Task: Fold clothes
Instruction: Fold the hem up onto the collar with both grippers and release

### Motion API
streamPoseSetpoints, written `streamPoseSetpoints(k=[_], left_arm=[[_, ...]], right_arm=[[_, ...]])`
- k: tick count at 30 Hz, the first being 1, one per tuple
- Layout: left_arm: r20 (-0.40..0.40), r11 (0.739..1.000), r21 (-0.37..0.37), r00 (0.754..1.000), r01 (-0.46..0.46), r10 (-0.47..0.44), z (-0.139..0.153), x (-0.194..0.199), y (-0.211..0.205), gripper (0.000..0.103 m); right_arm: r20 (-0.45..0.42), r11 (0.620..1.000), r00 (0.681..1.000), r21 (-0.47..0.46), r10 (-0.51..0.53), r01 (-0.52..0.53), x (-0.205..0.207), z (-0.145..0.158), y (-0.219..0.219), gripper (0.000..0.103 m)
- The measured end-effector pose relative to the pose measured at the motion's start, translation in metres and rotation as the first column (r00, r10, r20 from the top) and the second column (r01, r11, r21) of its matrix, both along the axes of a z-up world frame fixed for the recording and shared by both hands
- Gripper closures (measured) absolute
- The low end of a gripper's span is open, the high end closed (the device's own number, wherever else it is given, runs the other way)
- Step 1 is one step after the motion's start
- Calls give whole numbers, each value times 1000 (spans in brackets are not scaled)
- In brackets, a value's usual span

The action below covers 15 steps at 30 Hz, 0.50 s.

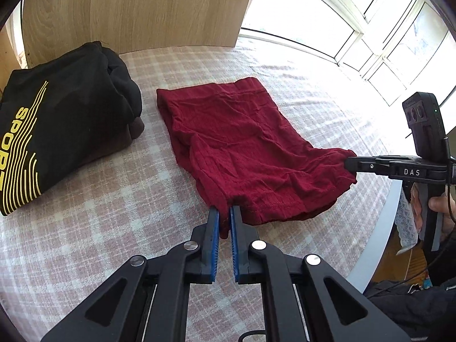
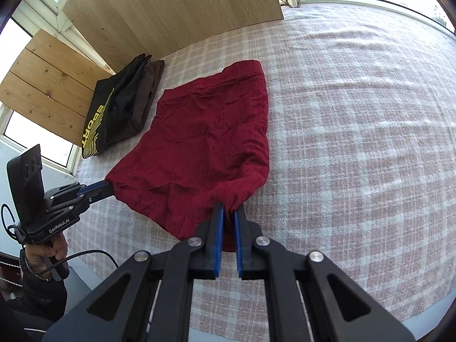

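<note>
A dark red garment (image 1: 242, 145) lies spread on a desk covered with a pink and white checked cloth (image 1: 99, 228). Its far end rests flat; its near edge is raised slightly and bunched at two corners.

The left hand-held gripper (image 1: 224, 213) has its blue-padded fingers pinched together on the near left corner of the red garment, with fabric gathered between them. The right hand-held gripper (image 2: 230, 209) is likewise clamped on the near right corner, a fold of red cloth drawn up between its fingers. Each gripper also shows from the side in the other's view, its tips buried in the red fabric.

To the left of the red garment, near but apart from it, sits a stack of folded clothes: a black shirt (image 1: 57, 131) printed with yellow lines and lettering on top, and a brown garment (image 2: 148, 91) beneath. Light wooden boards (image 1: 136, 8) stand at the far edge of the desk, with bright windows (image 1: 356, 28) behind and to the right.

The step in hand looks like the start of a fold, with both near corners held. The next move probably calls for lifting both corners evenly and carrying them toward the far edge, keeping the cloth taut so the halves line up.
</note>
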<state>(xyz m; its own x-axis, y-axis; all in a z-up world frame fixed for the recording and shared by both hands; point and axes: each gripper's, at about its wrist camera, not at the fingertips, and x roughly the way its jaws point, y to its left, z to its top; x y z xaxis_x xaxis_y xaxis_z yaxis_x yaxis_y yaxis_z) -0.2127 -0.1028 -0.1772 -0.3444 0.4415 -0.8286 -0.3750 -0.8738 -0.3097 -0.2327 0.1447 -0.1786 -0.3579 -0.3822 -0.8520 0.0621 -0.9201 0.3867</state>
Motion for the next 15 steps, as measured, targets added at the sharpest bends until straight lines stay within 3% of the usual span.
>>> streamPoseSetpoints(k=[4, 7, 13, 15], left_arm=[[-26, 999, 21, 999, -38, 38, 14, -32, -5, 96], [-45, 997, -3, 996, -73, 73, 14, -65, -5, 96], [5, 990, -71, 992, -125, 126, -21, -134, 8, 95], [12, 985, -88, 988, -151, 153, -29, -151, 8, 90]], right_arm=[[-33, 998, 999, -44, -34, 32, -23, 22, 9, 96], [-56, 999, 998, -24, -41, 40, -64, 23, 11, 96], [15, 999, 999, 33, -30, 30, -146, -7, 13, 95], [64, 999, 997, 24, -49, 48, -167, -22, 18, 89]])
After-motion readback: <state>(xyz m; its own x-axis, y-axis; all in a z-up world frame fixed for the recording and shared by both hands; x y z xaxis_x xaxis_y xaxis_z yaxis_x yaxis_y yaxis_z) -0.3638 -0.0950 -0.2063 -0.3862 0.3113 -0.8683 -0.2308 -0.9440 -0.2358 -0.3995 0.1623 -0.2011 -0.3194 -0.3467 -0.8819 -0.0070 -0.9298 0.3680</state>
